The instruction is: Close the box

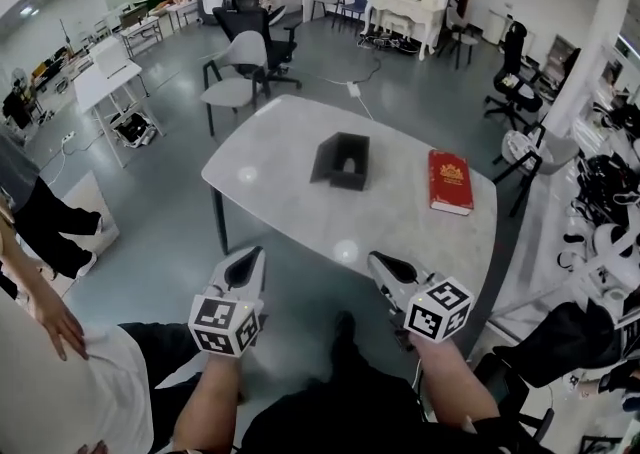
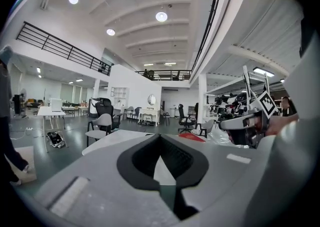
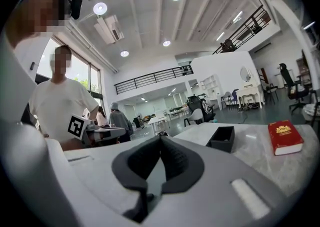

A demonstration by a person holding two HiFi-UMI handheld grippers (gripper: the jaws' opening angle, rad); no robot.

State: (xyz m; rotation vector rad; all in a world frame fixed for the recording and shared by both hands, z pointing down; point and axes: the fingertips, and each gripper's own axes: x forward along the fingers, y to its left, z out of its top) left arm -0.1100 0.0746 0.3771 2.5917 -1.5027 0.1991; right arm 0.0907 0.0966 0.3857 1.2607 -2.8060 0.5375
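Dark box [image 1: 340, 160] on table [image 1: 290, 204], seemingly open, left gripper [image 1: 255, 257] and right gripper [image 1: 375, 260] jaws together, empty

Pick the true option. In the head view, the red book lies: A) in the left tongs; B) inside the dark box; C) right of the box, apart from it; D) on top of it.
C: the red book lies flat on the table right of the dark box, bare tabletop between them.

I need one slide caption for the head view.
Left gripper and right gripper, both shut, before table holding open black box, red book.
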